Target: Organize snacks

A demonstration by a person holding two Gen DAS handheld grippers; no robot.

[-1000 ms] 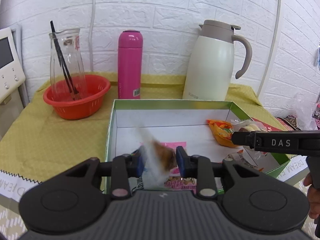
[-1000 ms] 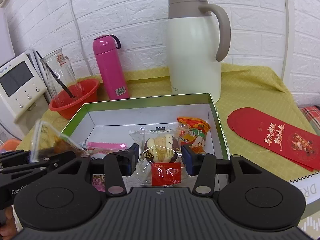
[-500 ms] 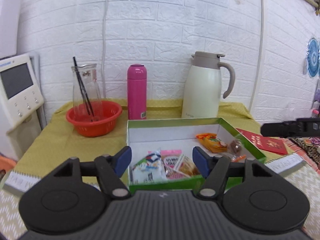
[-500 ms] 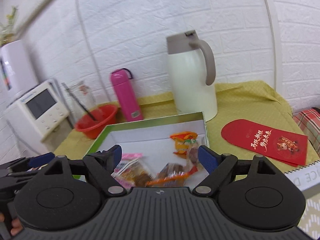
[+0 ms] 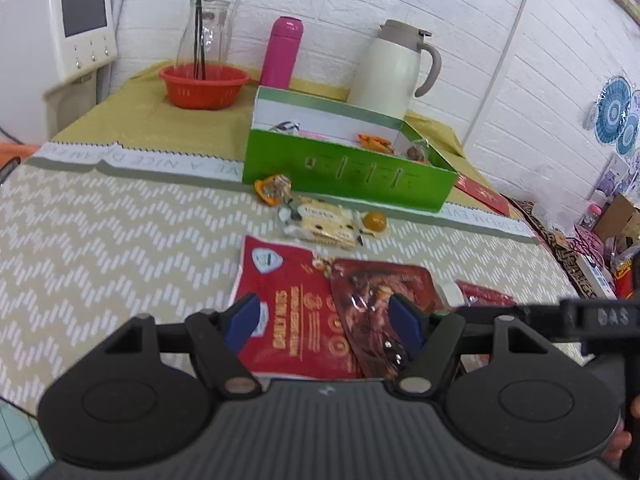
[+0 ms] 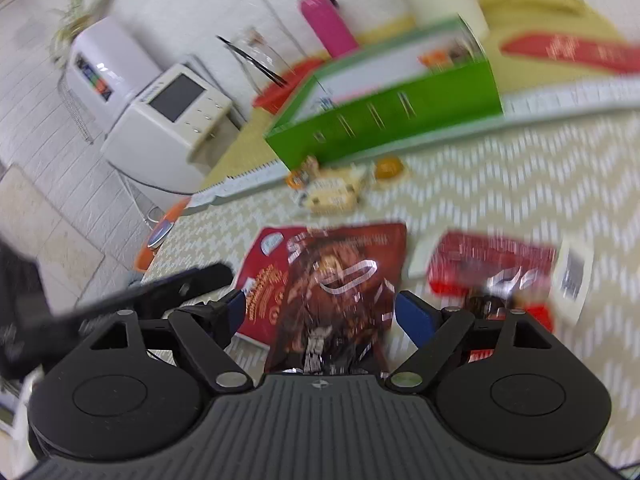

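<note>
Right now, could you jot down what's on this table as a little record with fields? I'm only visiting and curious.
Box: green box, open, a few wrapped snacks inside
Snacks outside, by the box: orange wrapped sweet, pale biscuit pack, small round yellow sweet
Snacks nearest the grippers: red nut pouch, dark red pouch overlapping it
Left gripper: open, holding nothing
Right gripper: open, holding nothing
Behind the box: orange basket, pink bottle, cream jug

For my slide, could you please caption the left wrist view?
Open left gripper over red nut pouch, green snack box beyond.
</note>
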